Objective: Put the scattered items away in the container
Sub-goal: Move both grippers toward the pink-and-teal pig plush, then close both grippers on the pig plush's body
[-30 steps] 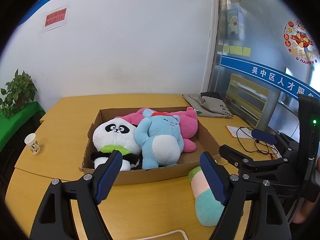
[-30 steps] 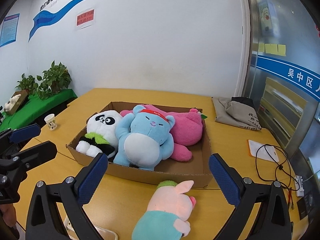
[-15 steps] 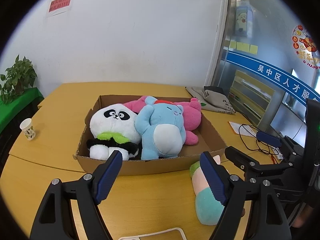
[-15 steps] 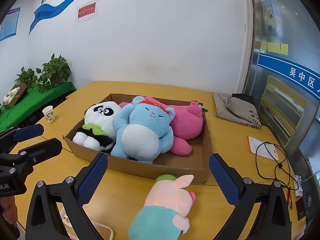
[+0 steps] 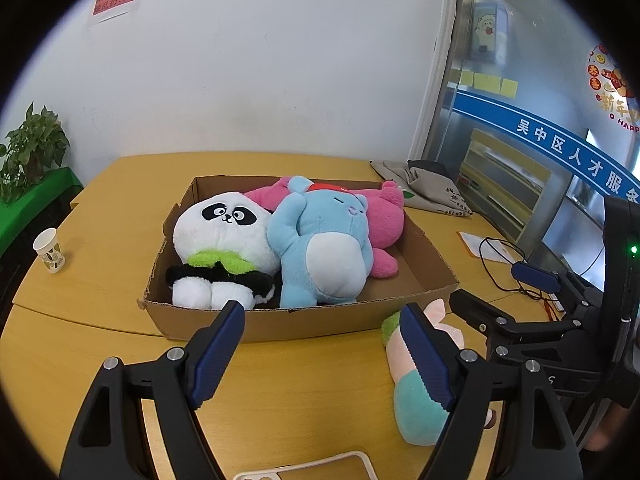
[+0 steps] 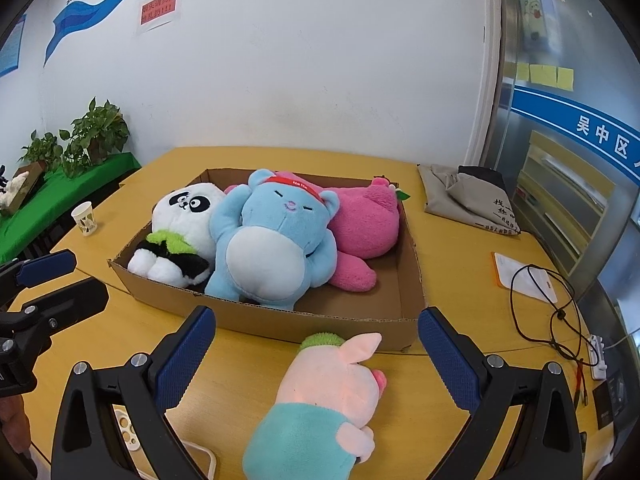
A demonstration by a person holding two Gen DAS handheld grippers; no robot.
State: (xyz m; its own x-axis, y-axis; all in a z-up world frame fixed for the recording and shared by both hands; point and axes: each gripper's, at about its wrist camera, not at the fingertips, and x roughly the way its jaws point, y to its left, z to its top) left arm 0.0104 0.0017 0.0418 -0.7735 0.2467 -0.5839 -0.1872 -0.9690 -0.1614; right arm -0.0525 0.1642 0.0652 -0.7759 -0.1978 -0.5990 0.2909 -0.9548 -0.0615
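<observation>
A shallow, open-topped cardboard box (image 6: 280,322) with a torn, ragged front wall sits in the middle of the smooth yellow wooden tabletop (image 6: 452,240). Inside it, from the box's left end to its right, lie three fluffy plush toys packed side by side and touching: a round white-and-black panda (image 6: 184,220) with a green collar, a light blue bear (image 6: 272,248) with a white belly and a red headband, and a fuzzy pink plush (image 6: 368,224) stretched along the far right. The right front part of the box floor is bare cardboard.

Left of the box stands a small paper cup (image 6: 85,219). Just in front of the box's right front corner, on the tabletop and outside the box, lies a soft pink pig plush (image 6: 328,384) in a teal garment with a green tuft on its head; the tuft is against the box wall.

The left gripper (image 5: 322,354) hovers in front of the box's near wall, jaws wide apart and holding nothing. The right gripper (image 6: 316,354) hangs over the pig, jaws wide apart on either side of it, the blue ribbed pads (image 6: 448,360) clear of the plush.

Right of the box lie a folded grey cloth bag (image 6: 468,200) and a looped black cable (image 6: 544,304).
</observation>
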